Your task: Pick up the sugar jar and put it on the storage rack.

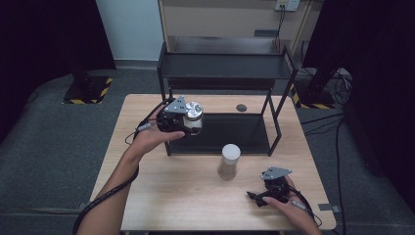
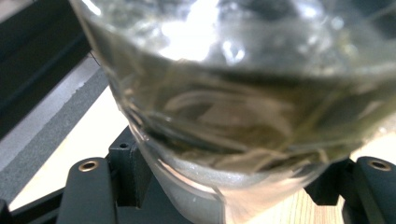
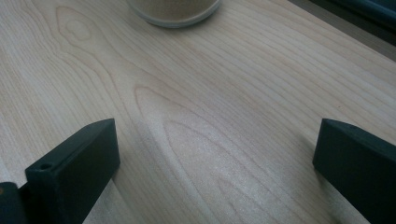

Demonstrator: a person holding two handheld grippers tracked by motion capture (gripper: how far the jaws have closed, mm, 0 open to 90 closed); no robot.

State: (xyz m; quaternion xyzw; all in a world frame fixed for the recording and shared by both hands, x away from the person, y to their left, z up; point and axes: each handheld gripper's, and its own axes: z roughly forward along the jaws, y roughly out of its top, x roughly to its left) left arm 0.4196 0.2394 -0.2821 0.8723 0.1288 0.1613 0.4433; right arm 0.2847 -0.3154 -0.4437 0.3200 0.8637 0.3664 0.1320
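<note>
My left gripper (image 1: 188, 123) is shut on a clear jar with a silver lid (image 1: 193, 116), held in the air at the left end of the black rack's lower shelf (image 1: 235, 132). Up close, the jar (image 2: 243, 107) sits between both jaws, with pale strands inside it. A second jar with a white lid (image 1: 229, 160), holding tan contents, stands upright on the wooden table in front of the rack; its base (image 3: 173, 11) is at the top of the right gripper view. My right gripper (image 1: 260, 196) rests open near the table's front right, jaws wide apart over bare wood.
The black two-tier rack (image 1: 225, 66) stands at the back of the wooden table (image 1: 161, 191). A small dark round disc (image 1: 241, 107) lies on the table behind the lower shelf. Cables trail from both grippers. Grey floor surrounds the table.
</note>
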